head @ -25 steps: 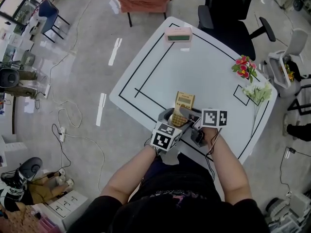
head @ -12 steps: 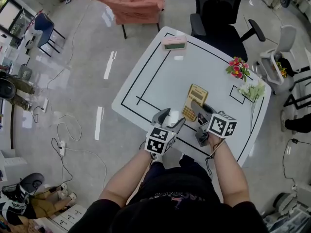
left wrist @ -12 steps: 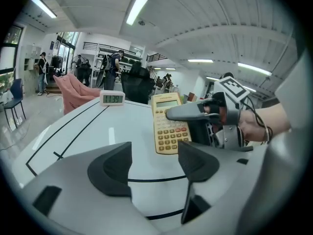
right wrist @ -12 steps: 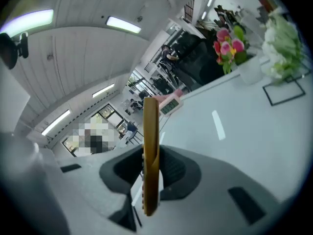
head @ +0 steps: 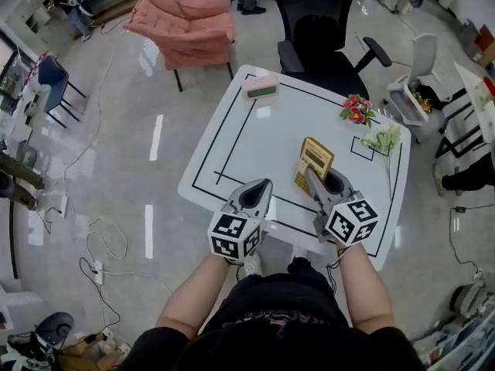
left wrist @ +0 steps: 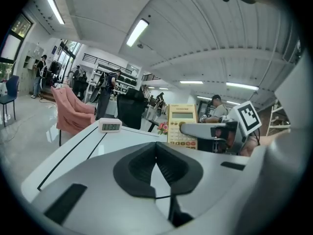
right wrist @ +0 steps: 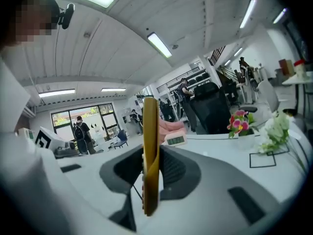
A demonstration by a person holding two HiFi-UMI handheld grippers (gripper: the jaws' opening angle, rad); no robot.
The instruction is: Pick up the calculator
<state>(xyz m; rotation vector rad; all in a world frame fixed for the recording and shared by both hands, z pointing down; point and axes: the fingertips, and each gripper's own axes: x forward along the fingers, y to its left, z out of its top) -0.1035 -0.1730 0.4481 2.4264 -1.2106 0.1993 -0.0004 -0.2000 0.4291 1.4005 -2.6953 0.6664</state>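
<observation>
The tan calculator (head: 315, 159) hangs above the white table (head: 255, 141), clamped at its near end in my right gripper (head: 317, 182). In the right gripper view it stands edge-on (right wrist: 150, 155) with a pad pressed against each face. From the left gripper view its keypad faces me (left wrist: 182, 125), with the right gripper (left wrist: 198, 129) holding it from the right. My left gripper (head: 261, 187) floats to the calculator's left, apart from it. Its jaws are shut together (left wrist: 156, 156) with nothing between them.
A small pink clock (head: 261, 86) stands at the table's far edge. Red flowers (head: 356, 109) and white flowers (head: 383, 139) lie at the right side near a taped square. A black office chair (head: 321, 29) and a pink armchair (head: 186, 25) stand beyond the table.
Both grippers have risen off the table. The calculator went up with the right gripper and turned on edge. The left gripper drew away to the left and its jaws shut.
</observation>
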